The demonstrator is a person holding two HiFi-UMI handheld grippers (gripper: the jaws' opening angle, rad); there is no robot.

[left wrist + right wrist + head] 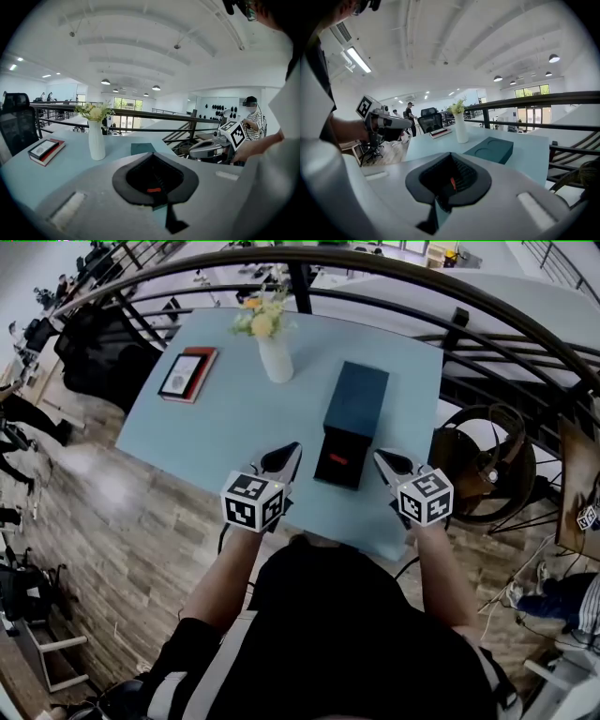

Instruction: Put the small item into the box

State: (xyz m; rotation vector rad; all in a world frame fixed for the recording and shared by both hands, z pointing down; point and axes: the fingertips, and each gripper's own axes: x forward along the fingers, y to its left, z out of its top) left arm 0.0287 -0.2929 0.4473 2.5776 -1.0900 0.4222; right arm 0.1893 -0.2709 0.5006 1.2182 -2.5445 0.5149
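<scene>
The dark teal box [356, 397] lies mid-frame on the table [225, 418], its long axis running up-frame. A small red item [339, 460] lies crosswise in the box's black near end. The left tool [294, 450] and right tool [380, 457] flank it, both closed and empty.

Two grippers are counted, the left gripper [292, 450] and the right gripper [380, 457], and one marker cube is carried on each [253, 501] [425, 496]. On the one light-blue table [234, 423] are counted one white vase [276, 358] of flowers, one red-edged book [187, 374], one dark teal box [356, 399] and one small red item [339, 459] in its open black end. One black office chair [98, 357] is counted past the table's far left corner.
</scene>
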